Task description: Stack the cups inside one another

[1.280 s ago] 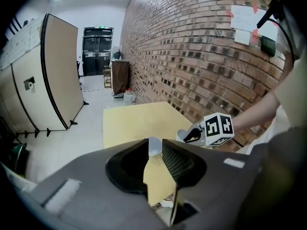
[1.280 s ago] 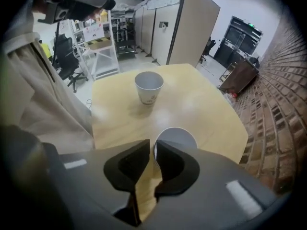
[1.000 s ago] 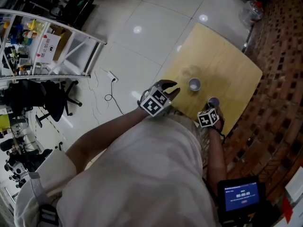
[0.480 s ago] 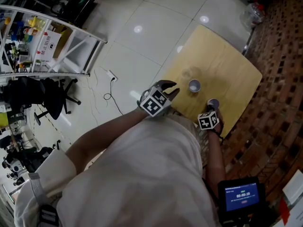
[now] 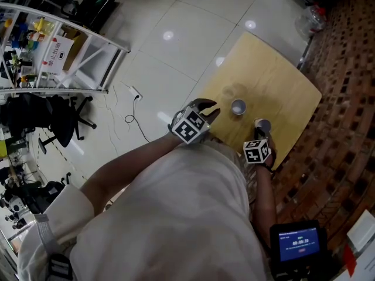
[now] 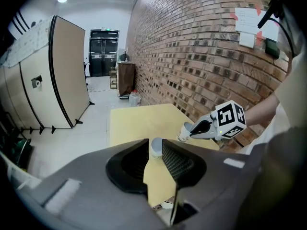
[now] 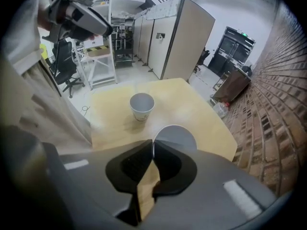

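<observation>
Right gripper (image 7: 152, 145) clamped on paper cup (image 7: 176, 135) rim wall (light, thin, likely crushes); gentle rim pinch suits. Left gripper (image 6: 154, 152) jaws apart, empty; second cup (image 7: 141, 104) beyond.

Far half of the surface (image 5: 275, 78) lies bare, so there's plenty of room out there. One standing cup (image 5: 238, 106) sits mid-surface, straight ahead of the left hand-held gripper (image 5: 208, 110), whose jaws stand apart and empty. The right hand-held gripper (image 5: 261, 133) pinches a second cup (image 5: 263, 124) close by. The gap between the cups looks narrow, though that's hard to judge from above. A brick wall (image 5: 345, 98) crowds the right edge, with open floor (image 5: 170, 57) to the left.
</observation>
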A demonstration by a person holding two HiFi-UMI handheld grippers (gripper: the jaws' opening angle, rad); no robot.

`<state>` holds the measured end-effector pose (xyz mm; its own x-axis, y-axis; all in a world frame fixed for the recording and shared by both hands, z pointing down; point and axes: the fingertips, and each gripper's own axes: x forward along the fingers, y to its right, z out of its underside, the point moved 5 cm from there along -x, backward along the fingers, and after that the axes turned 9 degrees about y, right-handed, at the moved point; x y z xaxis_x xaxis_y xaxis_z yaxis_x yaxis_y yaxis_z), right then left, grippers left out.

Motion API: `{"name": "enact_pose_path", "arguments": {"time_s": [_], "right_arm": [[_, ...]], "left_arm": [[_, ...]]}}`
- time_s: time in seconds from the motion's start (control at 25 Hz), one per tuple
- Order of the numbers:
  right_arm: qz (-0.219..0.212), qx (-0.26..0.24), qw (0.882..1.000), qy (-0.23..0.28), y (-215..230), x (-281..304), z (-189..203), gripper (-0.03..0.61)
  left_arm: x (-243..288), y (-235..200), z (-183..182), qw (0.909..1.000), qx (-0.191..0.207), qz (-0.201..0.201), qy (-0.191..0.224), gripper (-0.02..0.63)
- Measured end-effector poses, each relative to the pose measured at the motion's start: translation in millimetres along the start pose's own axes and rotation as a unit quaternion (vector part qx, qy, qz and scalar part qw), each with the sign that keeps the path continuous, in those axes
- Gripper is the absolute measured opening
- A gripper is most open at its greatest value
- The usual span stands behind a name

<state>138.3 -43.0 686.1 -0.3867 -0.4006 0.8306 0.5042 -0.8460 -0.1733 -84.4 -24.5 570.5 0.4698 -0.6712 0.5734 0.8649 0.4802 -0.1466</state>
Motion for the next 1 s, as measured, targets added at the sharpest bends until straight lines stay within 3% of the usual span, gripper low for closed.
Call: {"name": "enact_pose_path", "arguments": {"time_s": [0.6, 1.0], "right_arm": [[-0.016, -0.046, 0.996, 0.068, 1, -17, -88, 0.017], [-0.048, -0.075, 0.994, 0.069, -12, -4, -105, 0.017]], "left_arm": [[-10, -14, 5, 0.9992, -0.022, -0.028, 0.016, 0.101], [-17, -24, 13, 0.9973, -0.048, -0.05, 0.023, 0.101]]}}
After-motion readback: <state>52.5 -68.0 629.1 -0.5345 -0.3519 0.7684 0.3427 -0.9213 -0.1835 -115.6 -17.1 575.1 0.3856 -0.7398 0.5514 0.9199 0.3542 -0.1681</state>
